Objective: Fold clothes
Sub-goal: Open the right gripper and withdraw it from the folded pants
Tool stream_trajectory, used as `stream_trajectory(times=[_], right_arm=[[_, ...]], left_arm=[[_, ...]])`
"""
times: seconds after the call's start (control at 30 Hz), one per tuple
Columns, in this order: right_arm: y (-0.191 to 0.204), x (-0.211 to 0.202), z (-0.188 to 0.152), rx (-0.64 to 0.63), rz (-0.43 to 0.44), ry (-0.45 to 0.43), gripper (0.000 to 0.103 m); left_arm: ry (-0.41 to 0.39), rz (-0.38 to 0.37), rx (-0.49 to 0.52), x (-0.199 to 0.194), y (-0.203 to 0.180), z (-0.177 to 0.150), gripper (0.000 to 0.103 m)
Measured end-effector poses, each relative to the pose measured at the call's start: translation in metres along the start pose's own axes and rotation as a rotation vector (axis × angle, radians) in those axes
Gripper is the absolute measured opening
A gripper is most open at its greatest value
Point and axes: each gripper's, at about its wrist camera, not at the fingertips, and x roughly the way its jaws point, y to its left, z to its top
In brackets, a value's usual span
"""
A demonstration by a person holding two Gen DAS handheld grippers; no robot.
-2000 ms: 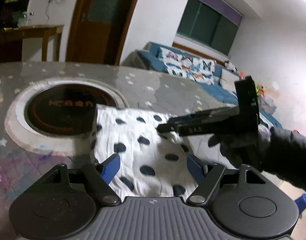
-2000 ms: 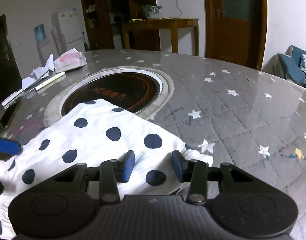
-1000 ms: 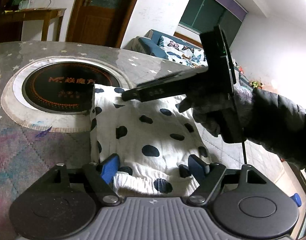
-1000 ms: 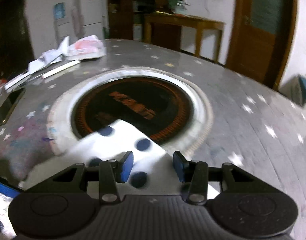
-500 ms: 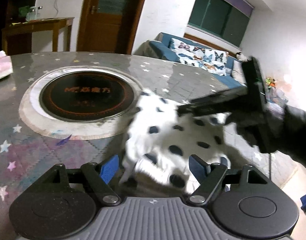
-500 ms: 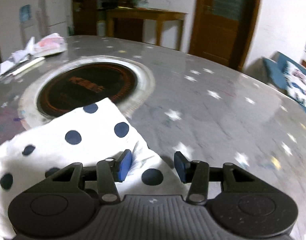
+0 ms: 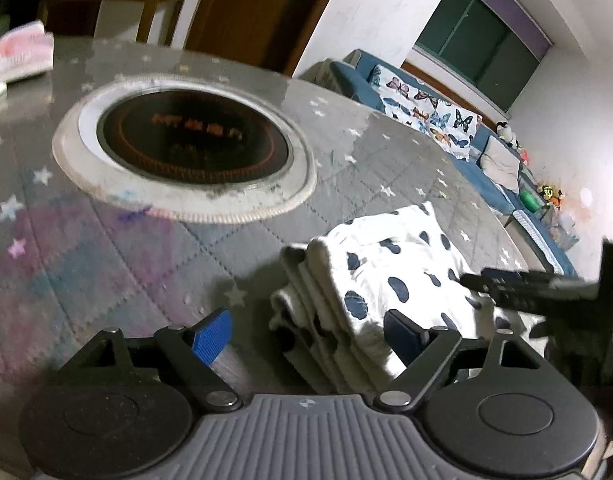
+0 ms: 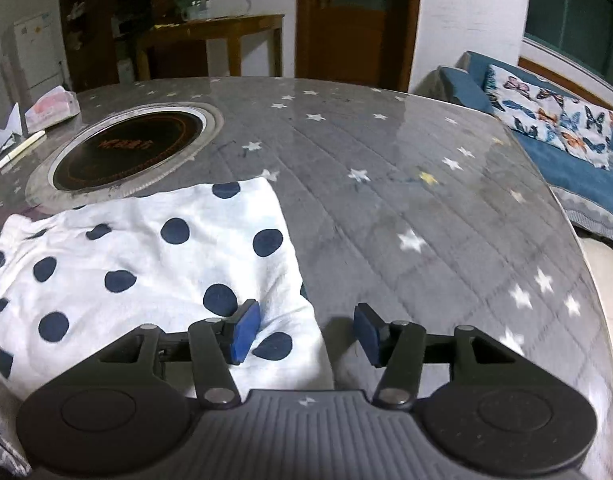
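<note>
A white garment with dark blue dots (image 7: 390,272) lies folded in several layers on the grey star-patterned table (image 7: 106,264). My left gripper (image 7: 306,338) is open, its jaws wide apart just in front of the folded edge. The right gripper shows at the right edge of the left wrist view (image 7: 546,288), over the cloth. In the right wrist view the garment (image 8: 146,256) lies flat at the lower left. My right gripper (image 8: 304,332) is open and empty, straddling the cloth's right edge.
A round black induction hob (image 7: 190,144) with a pale ring is set into the table; it also shows in the right wrist view (image 8: 126,152). A tissue pack (image 8: 52,108) and pen (image 8: 22,150) lie at the far left. A blue sofa (image 8: 546,128) stands beyond the table's right edge.
The garment has been folded over and dragged right, off the hob's rim. My right gripper has opened wider. The left gripper has swung left of the cloth.
</note>
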Motion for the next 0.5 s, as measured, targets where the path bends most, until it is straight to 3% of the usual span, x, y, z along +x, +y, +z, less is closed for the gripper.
stream_trajectory(times=[0.07,0.13,0.4,0.5], right_arm=[[0.0,-0.003,-0.005,0.029,0.0,-0.009,0.053],[0.001,-0.004,-0.007,0.044,-0.005,-0.02,0.054],[0.002,0.002,-0.005,0.05,-0.04,-0.052,0.055],[-0.003,0.011,0.003,0.061,-0.058,-0.064,0.055]], left_arm=[[0.01,-0.012,-0.024,0.005,0.001,0.001,0.078],[0.022,-0.03,-0.03,0.009,0.0,0.004,0.062],[0.005,-0.025,0.01,0.034,-0.007,0.029,0.048],[-0.011,-0.016,0.027,0.049,-0.01,0.045,0.047]])
